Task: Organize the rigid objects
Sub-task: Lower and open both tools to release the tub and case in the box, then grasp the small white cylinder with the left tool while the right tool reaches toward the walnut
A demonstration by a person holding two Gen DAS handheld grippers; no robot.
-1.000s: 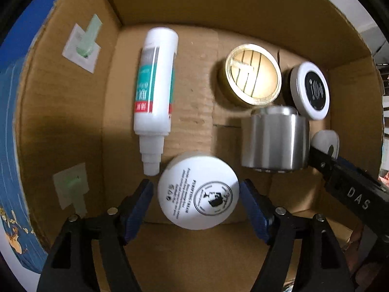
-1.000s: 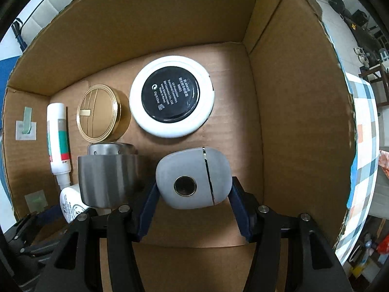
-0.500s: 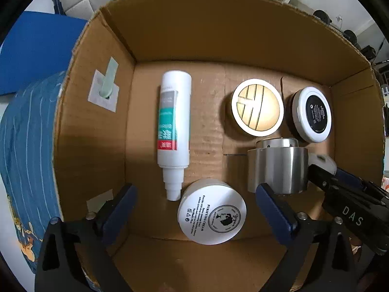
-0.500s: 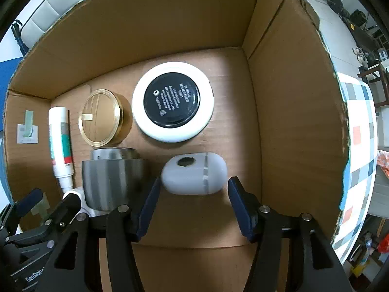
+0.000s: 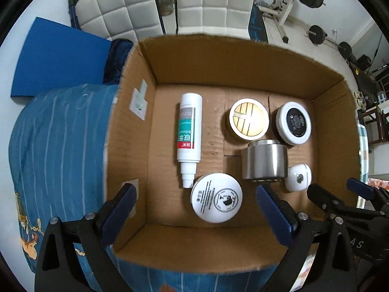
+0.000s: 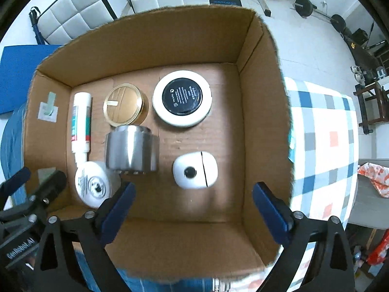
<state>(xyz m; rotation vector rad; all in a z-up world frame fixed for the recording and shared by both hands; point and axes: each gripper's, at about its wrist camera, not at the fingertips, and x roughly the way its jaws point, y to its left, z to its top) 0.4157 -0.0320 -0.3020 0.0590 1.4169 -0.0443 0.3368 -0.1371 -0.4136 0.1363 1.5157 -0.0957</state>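
A: Left gripper (image 5: 194, 209) spread wide, nothing between the blue pads; right gripper (image 6: 193, 205) same, released and empty. Both hang above the near edge of the box (image 5: 218, 56).

B: Box material?

A: Brown corrugated cardboard, open top, fuzzy cut rims, pale tape patch on the left wall. It sits on a blue striped cloth (image 5: 60, 146); a checked cloth (image 6: 323, 131) shows to its right.

B: Contents, biggest first?

A: Bottle (image 5: 189, 131), white plastic cylinder lying flat with a teal and red label, stepped nozzle toward the near side. Steel cup (image 5: 264, 161), brushed metal, squat and round, mid-floor. White jar (image 5: 216, 197), flat round lid with black print, just beside the nozzle tip. Black-lid jar (image 5: 294, 123), white rim and glossy dark centre, near the far right corner. Gold tin (image 5: 249, 118), round with a shiny lined lid, just left of it.

B: Smallest?

A: Case (image 6: 195, 169), smooth white rounded pebble with a dark seam and a black dot, on the floor right of the cup, apart from it in the right view.
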